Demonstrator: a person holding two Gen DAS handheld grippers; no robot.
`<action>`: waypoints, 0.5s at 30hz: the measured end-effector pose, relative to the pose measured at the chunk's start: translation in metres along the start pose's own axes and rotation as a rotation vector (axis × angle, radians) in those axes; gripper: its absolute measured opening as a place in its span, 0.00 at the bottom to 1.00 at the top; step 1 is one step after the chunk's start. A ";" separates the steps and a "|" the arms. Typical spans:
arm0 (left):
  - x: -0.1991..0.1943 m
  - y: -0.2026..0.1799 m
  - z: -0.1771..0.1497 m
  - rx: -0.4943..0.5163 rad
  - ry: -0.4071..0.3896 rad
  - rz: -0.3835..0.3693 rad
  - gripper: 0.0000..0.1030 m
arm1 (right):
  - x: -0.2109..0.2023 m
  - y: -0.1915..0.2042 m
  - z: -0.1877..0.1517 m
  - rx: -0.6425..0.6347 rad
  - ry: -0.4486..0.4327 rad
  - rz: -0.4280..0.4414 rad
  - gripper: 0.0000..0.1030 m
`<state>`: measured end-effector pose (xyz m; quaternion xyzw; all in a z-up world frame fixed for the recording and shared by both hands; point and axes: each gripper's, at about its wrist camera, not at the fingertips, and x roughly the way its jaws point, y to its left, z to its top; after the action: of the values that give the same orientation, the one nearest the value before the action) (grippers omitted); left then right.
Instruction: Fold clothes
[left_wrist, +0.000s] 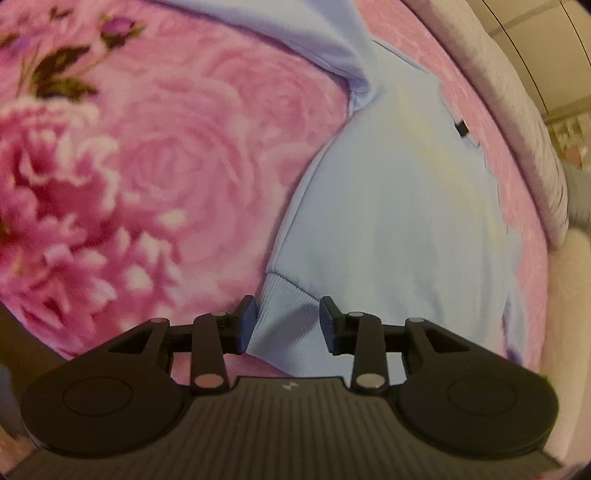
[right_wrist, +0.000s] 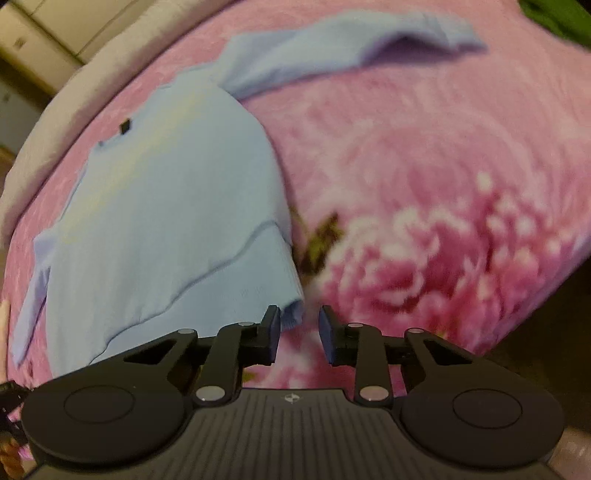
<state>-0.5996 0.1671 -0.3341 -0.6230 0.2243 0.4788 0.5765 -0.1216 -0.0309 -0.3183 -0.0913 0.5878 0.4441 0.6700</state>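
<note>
A light blue sweatshirt (left_wrist: 388, 206) lies spread on a pink floral bedspread (left_wrist: 166, 166). My left gripper (left_wrist: 288, 321) is open, its jaws on either side of the ribbed hem (left_wrist: 284, 325) at the garment's corner. In the right wrist view the sweatshirt (right_wrist: 166, 206) lies to the left, one sleeve (right_wrist: 332, 55) stretched out at the far side. My right gripper (right_wrist: 299, 332) is open, with the other hem corner (right_wrist: 291, 314) just inside the left jaw. A small black tag (right_wrist: 125, 126) marks the neckline.
The bedspread (right_wrist: 424, 166) fills most of both views. A grey padded bed edge (left_wrist: 524, 122) runs along the far side. Pale cabinets (right_wrist: 44, 29) stand beyond it. The bed's near edge drops off to dark floor (right_wrist: 554, 325).
</note>
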 end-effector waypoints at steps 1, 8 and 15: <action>0.002 0.001 0.001 -0.017 0.001 -0.007 0.30 | 0.000 -0.002 -0.002 0.014 -0.014 0.013 0.30; -0.012 -0.011 0.006 0.118 0.012 -0.014 0.01 | -0.030 0.041 0.007 -0.312 -0.107 -0.041 0.06; -0.007 -0.018 -0.002 0.227 0.015 0.135 0.01 | -0.012 0.035 -0.004 -0.426 0.082 -0.123 0.13</action>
<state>-0.5872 0.1673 -0.3191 -0.5408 0.3226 0.4833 0.6081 -0.1480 -0.0190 -0.2949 -0.2845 0.5010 0.5123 0.6369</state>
